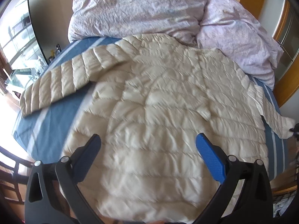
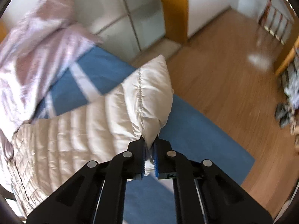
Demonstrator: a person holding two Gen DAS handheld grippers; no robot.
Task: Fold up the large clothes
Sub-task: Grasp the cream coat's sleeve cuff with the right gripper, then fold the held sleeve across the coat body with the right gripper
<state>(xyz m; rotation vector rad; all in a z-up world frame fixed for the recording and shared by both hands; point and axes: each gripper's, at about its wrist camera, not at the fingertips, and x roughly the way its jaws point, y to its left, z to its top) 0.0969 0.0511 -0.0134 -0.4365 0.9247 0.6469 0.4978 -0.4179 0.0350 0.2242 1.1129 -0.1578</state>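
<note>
A cream quilted jacket (image 1: pixel 158 100) lies spread flat on the blue striped bed (image 1: pixel 56 123), its left sleeve (image 1: pixel 61 82) stretched out to the left. The left hand-held gripper (image 1: pixel 147 145) hovers over the near hem, jaws wide apart, gripping nothing. The right hand-held gripper (image 2: pixel 149 145) is clamped on the right sleeve cuff (image 2: pixel 151 91). A crumpled lilac duvet (image 1: pixel 138 9) lies at the far end of the bed.

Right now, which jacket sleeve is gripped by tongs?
The right sleeve: the right tongs pinch its cuff. The left sleeve lies free on the bed.
</note>
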